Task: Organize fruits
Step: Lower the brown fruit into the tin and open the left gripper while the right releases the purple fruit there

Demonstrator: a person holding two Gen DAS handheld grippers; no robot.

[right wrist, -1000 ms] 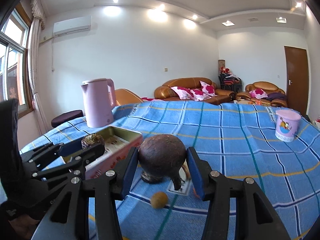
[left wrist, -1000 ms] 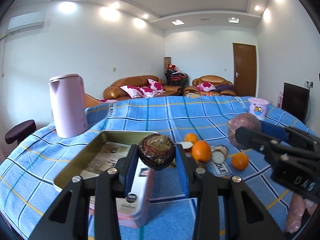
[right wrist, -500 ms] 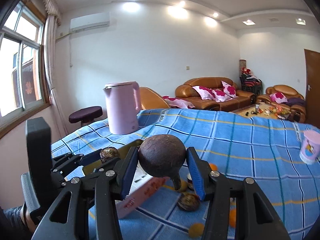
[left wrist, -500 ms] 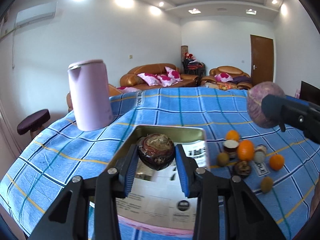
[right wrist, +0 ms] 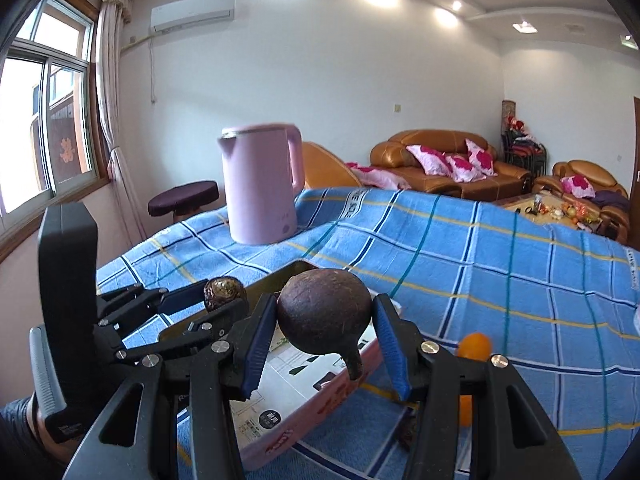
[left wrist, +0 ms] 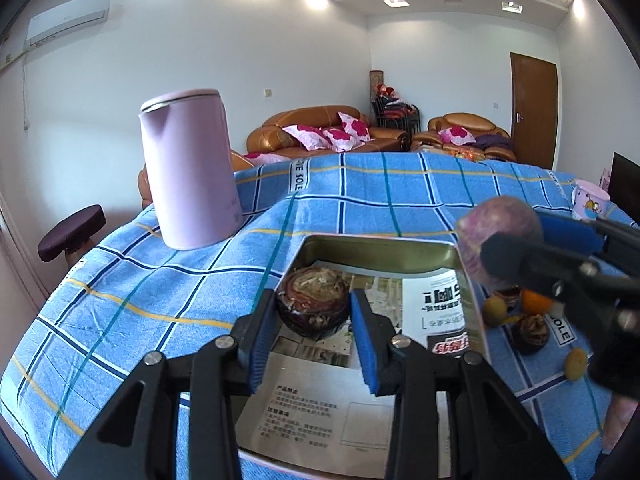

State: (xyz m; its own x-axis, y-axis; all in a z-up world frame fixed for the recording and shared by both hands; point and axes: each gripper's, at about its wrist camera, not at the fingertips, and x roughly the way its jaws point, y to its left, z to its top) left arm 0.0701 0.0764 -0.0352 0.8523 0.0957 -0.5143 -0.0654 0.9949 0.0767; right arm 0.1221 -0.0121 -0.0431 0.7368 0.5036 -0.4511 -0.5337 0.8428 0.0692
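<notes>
On the far left we are seeing a pink kettle (left wrist: 190, 168) standing upright on the blue checked cloth (left wrist: 360, 208), well left of the tin (left wrist: 380, 246). The tin is lying open near the middle of the cloth, with printed papers (left wrist: 434, 308) lining its bottom.

Our left gripper (left wrist: 314, 330) is clamping a dark, wrinkled fruit (left wrist: 314, 304) between its blue pads, and it is hanging over the inside of the tin; we cannot tell whether the fruit is touching the papers. From the right wrist view the same fruit (right wrist: 225, 292) is showing at the left gripper's tip, over the tin's (right wrist: 280, 276) near-left rim.

Further right, our right gripper (right wrist: 324, 344) is closing its pads on a round brown fruit (right wrist: 324, 316) with a stub pointing down. In the left wrist view that round fruit (left wrist: 500, 236) is hovering at the tin's right wall, above the rim.

To the right of the tin, loose fruits are lying on the cloth: an orange (left wrist: 536, 302), another dark wrinkled one (left wrist: 532, 330), and two small yellowish ones (left wrist: 576, 364). At the far right a small pink cup (left wrist: 590, 200) is standing near the cloth's edge.
</notes>
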